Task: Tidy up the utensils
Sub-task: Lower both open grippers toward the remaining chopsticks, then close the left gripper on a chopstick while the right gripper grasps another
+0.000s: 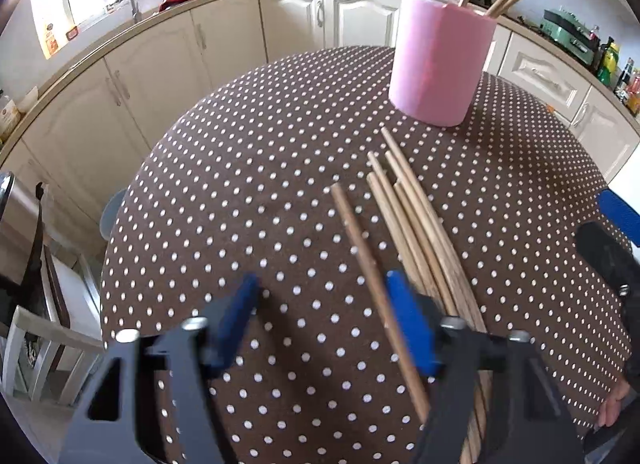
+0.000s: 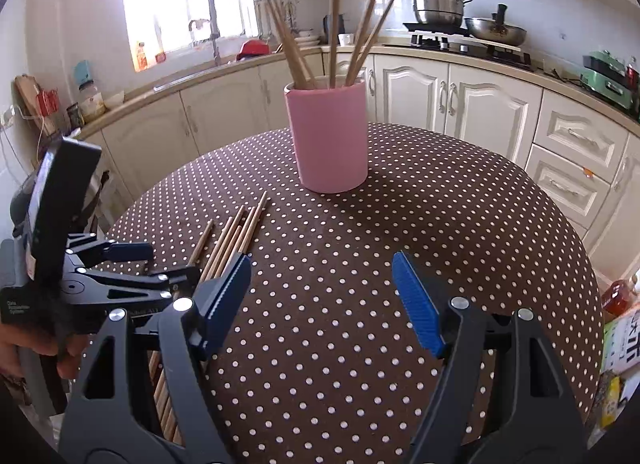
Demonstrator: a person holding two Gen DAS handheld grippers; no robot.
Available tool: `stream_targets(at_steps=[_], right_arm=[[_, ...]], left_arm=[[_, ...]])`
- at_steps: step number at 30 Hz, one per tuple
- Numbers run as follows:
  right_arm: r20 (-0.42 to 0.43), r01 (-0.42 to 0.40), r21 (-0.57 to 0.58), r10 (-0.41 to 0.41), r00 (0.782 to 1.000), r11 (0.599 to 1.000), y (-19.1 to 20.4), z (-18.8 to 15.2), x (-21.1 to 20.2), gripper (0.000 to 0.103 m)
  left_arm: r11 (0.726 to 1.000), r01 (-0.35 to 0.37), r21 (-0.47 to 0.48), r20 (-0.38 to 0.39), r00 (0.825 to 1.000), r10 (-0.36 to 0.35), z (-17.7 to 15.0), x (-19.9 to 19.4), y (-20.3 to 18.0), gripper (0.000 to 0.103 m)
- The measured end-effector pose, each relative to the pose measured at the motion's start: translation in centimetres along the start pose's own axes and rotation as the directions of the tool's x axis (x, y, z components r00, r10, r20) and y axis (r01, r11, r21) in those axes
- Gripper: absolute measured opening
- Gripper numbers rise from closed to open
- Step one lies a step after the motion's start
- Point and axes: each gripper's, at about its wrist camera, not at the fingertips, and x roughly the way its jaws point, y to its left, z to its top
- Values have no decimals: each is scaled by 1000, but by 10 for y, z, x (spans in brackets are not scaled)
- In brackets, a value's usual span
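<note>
Left wrist view has the left tongs (image 1: 320, 324) spread wide and low over the polka-dot surface (image 1: 240, 204), with one darker chopstick (image 1: 376, 296) lying in the gap between the blue pads. Nothing is pinched yet. I'd guess that stick is the target because it lies apart from the rest, so it's the easy one to take without dragging others along. Just to its right is the loose bundle of chopsticks (image 1: 416, 224), and the right-hand pad sits over the bundle's near end, so closing there might catch a second stick.

The pink holder (image 1: 440, 64) stands upright farther back on the surface, well apart from the loose sticks, and already has several chopsticks leaning in it (image 2: 336, 24). They fan out at different angles, which could get in the way when another one gets dropped in from above.

From the right wrist view, the right tongs (image 2: 322, 296) are also spread and holding nothing, hovering over bare cloth with the holder straight ahead. Looks like that side is just waiting while the left does the picking. The left tool shows at the left of that view, right over the loose pile (image 2: 236, 236).

Around the edges: kitchen cabinets (image 2: 460, 112), a stove with pots (image 2: 440, 4) and a wok. None of that is in the way.
</note>
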Motion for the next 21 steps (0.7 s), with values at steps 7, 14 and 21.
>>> stream_targets(at_steps=[7, 14, 21], right_arm=[[-173, -63, -40, 55, 983, 997, 21, 20, 47, 64], [-266, -78, -33, 67, 962, 996, 33, 27, 79, 52], [-276, -51, -58, 34, 961, 997, 42, 27, 89, 52]], left_arm=[[998, 52, -19, 4, 999, -52, 8, 2, 15, 31], [995, 99, -18, 20, 995, -99, 10, 7, 26, 31], [994, 108, -14, 38, 993, -108, 4, 4, 32, 31]])
